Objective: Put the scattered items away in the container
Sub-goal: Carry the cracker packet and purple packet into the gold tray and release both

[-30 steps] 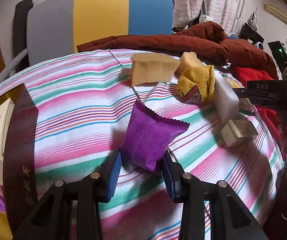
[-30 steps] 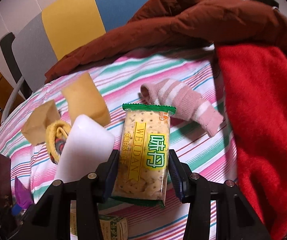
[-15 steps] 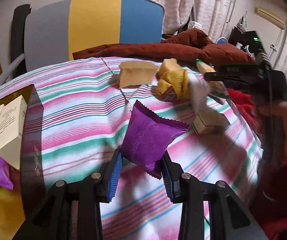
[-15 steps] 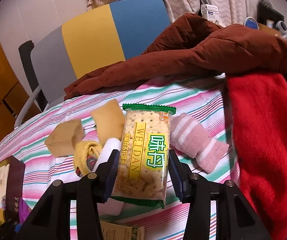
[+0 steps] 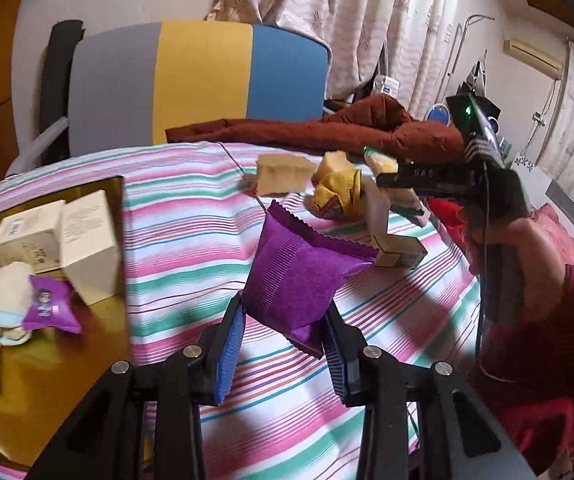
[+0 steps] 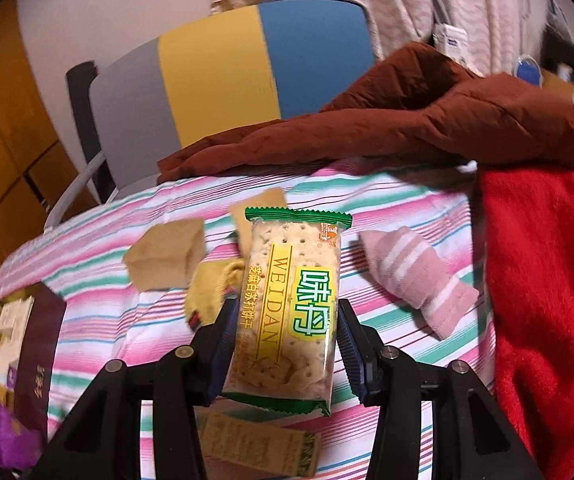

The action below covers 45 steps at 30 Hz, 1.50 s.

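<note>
My left gripper (image 5: 283,344) is shut on a purple snack packet (image 5: 295,276), held above the striped cloth. My right gripper (image 6: 285,340) is shut on a green-edged WEIDAN cracker packet (image 6: 291,304), lifted over the bed; it also shows in the left wrist view (image 5: 387,182). The gold-lined container (image 5: 47,380) lies at the left and holds two white boxes (image 5: 87,240), a rolled sock (image 5: 7,304) and a small purple packet (image 5: 49,308). On the cloth lie two tan sponges (image 6: 165,258), a yellow sock (image 6: 211,288), a pink striped sock (image 6: 419,280) and a small green box (image 6: 259,440).
A brown quilt (image 6: 407,120) and a red blanket (image 6: 547,280) lie along the back and right of the bed. A grey, yellow and blue chair back (image 5: 199,80) stands behind the bed. The container's dark lid edge (image 6: 39,352) lies at the left.
Both grippers have risen and drawn back with their packets. The left view has swung left, bringing the container and its contents into sight. The right gripper has lifted away from the white block.
</note>
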### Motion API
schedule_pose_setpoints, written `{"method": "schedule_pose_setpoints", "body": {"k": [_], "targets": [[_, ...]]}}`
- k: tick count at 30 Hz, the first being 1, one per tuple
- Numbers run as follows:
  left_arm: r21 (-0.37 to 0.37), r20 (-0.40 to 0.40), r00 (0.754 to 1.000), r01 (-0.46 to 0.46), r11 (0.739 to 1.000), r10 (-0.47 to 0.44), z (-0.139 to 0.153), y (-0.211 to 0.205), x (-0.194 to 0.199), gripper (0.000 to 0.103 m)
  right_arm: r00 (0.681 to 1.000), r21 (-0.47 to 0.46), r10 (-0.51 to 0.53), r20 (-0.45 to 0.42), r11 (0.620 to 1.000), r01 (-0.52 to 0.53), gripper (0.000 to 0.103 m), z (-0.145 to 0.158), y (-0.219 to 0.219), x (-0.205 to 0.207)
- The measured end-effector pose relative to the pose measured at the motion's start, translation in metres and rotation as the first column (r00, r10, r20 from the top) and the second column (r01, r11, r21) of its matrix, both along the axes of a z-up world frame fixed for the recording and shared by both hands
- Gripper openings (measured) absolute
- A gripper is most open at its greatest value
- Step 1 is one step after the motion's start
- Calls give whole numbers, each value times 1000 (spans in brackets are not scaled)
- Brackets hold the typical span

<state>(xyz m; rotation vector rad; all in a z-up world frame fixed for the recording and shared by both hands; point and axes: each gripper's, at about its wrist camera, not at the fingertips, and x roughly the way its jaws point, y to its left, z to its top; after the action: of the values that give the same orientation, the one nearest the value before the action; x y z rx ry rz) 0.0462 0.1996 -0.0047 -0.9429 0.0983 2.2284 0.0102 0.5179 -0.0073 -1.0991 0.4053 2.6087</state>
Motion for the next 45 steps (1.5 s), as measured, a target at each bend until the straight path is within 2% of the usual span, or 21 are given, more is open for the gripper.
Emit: {"method": "schedule_pose_setpoints", "body": {"k": [6, 11, 20, 25, 31, 37, 40, 42, 45], "targets": [[23, -29, 998, -60, 998, 60, 13, -37, 0, 38, 994, 31, 105, 7, 994, -105, 48, 6, -40, -2], [39, -21, 992, -121, 992, 122, 13, -67, -5, 38, 979, -18, 204, -5, 979, -204, 48, 13, -82, 4], [52, 14, 968, -250, 967, 250, 4, -132, -17, 38, 904, -90, 425, -56, 899, -428, 48, 32, -182, 17], [35, 70, 952, -301, 953, 298, -6, -165, -33, 38, 850, -136, 524, -54, 839, -526, 48, 29, -239, 14], [-57, 121, 949, -285, 957, 290, -19, -191, -50, 38, 794, -134, 607, -32, 785, -605, 49, 23, -295, 12], [-138, 157, 942, -278, 951, 298, -31, -210, -53, 38, 757, -155, 653, 7, 749, -644, 49, 12, -330, 5], [-188, 180, 932, -281, 941, 314, -38, -220, -56, 38, 745, -166, 666, 30, 739, -653, 49, 4, -342, 1], [-234, 158, 931, -289, 928, 330, -39, -227, -58, 38, 740, -175, 671, 40, 734, -656, 49, 0, -348, -1], [-256, 161, 922, -306, 917, 353, -40, -236, -62, 38, 734, -184, 677, 52, 729, -660, 49, -5, -357, -4]]}}
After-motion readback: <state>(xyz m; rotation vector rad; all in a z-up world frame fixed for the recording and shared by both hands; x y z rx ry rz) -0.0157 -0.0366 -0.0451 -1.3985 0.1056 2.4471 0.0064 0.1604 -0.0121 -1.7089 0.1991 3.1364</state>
